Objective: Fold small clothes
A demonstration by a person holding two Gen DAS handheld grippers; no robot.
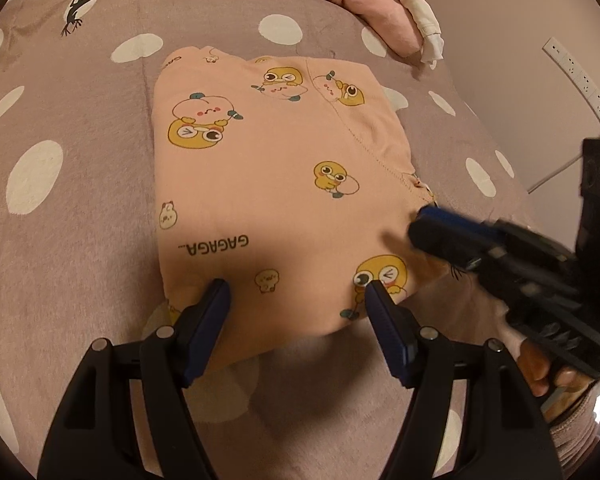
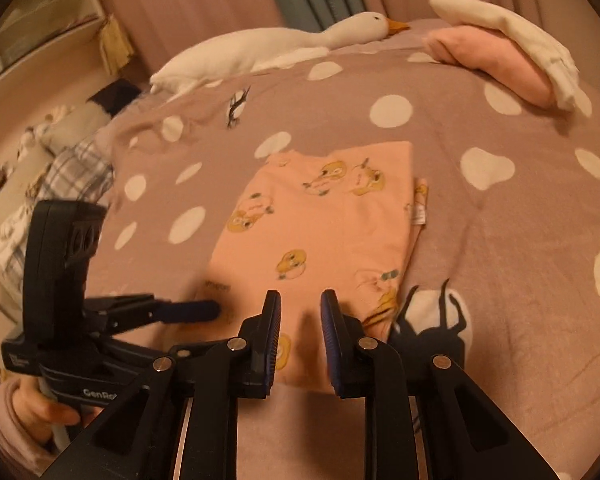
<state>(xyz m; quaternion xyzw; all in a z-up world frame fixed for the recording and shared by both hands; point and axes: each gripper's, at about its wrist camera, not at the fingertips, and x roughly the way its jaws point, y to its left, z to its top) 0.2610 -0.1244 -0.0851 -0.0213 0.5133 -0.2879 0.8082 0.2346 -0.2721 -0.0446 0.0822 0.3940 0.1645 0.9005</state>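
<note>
in the left wrist view, a peach garment (image 1: 276, 184) printed with yellow cartoon ducks and the word "gagaga" lies folded into a rough rectangle on a mauve bedspread (image 1: 80, 208) with white polka dots. the left gripper (image 1: 298, 292) hangs over the near edge of the garment with its jaws spread wide; its blue-padded fingers (image 1: 216, 300) sit just above or on the cloth, and nothing is pinched between them. the right gripper (image 1: 428, 228) comes in from the right, its tip at the garment's right edge near a stitched seam, motion-blurred; from this side i cannot tell how its jaws stand. a hand (image 1: 548, 376) wraps its handle at the lower right. at the far top right a folded pink cloth (image 1: 376, 12) lies on the bed with a white cloth (image 1: 412, 4) draped over it. in the right wrist view, the same peach garment (image 2: 320, 224) lies in the middle of the bed, with a second layer and a small label peeking out along its right edge. the right gripper (image 2: 300, 304) is over the garment's near edge, its jaws narrowly apart with a clear gap between the pads and no cloth caught between them. the left gripper (image 2: 204, 312) reaches in from the left, its blue tip at the garment's near left corner, and a hand (image 2: 40, 412) in a pinkish sleeve holds it. a white plush goose (image 2: 260, 52) lies along the far side of the bed, and the pink cloth (image 2: 488, 56) under the white cloth (image 2: 512, 28) sits at the upper right.
</note>
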